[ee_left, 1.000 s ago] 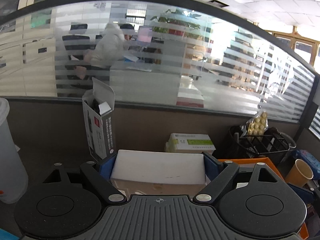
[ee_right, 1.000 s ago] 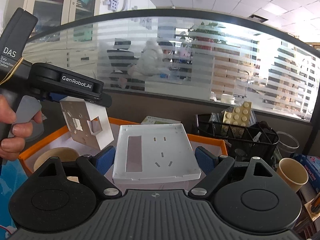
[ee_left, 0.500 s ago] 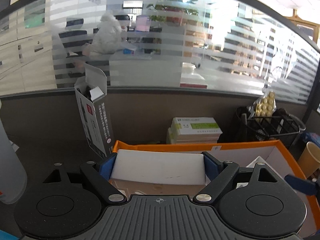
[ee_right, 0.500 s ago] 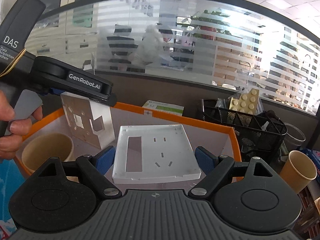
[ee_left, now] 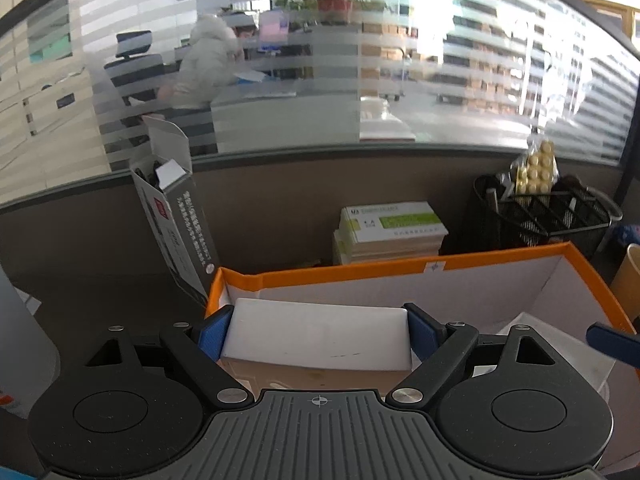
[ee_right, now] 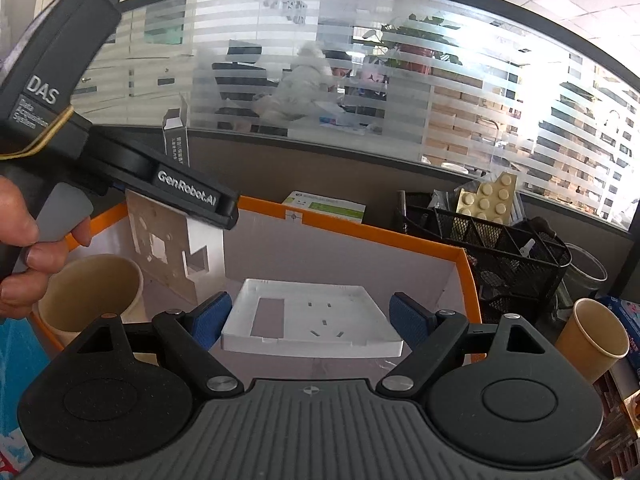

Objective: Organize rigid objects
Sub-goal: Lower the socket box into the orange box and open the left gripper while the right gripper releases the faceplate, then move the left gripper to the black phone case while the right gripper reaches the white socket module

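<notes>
My left gripper [ee_left: 319,330] is shut on a white box-shaped housing [ee_left: 320,346], held over the left end of an orange-rimmed cardboard box [ee_left: 360,270]. In the right wrist view this housing [ee_right: 172,248] shows a beige face with cut-outs and hangs under the left gripper's black body [ee_right: 188,196], which a hand [ee_right: 24,236] holds. My right gripper [ee_right: 310,320] is shut on a flat white socket panel [ee_right: 316,322] with small slots and a rectangular window. It holds the panel level above the white floor of the orange box [ee_right: 360,232].
A paper cup [ee_right: 92,292] stands in the box's left corner and another paper cup [ee_right: 592,340] outside to the right. Behind are a black mesh organiser [ee_right: 480,248] with a yellow studded plate [ee_right: 486,200], stacked green-white packs [ee_left: 390,228] and an open upright carton [ee_left: 172,216].
My left gripper has come down and forward with the housing, so the orange box now fills the lower part of its view. The right gripper has tipped slightly downward, panel still held.
</notes>
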Demonstrator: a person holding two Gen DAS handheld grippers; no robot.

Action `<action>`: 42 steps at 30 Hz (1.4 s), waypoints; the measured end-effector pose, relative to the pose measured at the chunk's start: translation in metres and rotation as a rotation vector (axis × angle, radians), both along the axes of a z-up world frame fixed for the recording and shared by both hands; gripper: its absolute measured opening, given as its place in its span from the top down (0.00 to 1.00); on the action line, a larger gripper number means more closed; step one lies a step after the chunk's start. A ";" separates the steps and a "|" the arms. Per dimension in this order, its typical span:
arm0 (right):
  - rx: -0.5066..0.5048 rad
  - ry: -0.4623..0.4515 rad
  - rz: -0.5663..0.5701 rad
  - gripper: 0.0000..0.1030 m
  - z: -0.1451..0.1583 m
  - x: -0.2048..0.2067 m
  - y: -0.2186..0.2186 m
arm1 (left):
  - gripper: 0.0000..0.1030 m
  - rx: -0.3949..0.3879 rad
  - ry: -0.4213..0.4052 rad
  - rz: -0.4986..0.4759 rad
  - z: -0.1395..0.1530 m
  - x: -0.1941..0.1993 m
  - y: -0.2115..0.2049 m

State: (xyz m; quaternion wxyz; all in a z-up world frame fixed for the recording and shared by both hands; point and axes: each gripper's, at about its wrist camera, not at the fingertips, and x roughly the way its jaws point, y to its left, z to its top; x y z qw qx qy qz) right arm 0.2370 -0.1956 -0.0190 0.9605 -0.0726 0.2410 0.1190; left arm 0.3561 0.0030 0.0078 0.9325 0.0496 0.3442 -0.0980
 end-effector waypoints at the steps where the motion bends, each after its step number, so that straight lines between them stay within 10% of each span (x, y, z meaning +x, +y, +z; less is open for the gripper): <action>1: -0.002 0.000 0.000 0.18 0.000 0.000 0.000 | 0.15 0.010 0.013 -0.007 -0.001 0.002 -0.002; 15: 0.024 -0.029 -0.003 0.19 0.011 -0.012 -0.005 | 0.08 0.053 -0.076 0.034 0.010 -0.014 -0.006; 25: 0.059 -0.203 -0.009 0.13 0.041 -0.092 -0.040 | 0.00 0.015 -0.336 -0.072 0.059 -0.145 0.020; 33: 0.026 -0.104 0.110 0.00 -0.006 -0.159 -0.054 | 0.00 -0.006 -0.206 -0.095 -0.006 -0.196 0.036; 42: -0.114 0.053 0.308 0.00 -0.060 -0.141 -0.031 | 0.00 0.011 -0.053 -0.116 -0.064 -0.202 0.017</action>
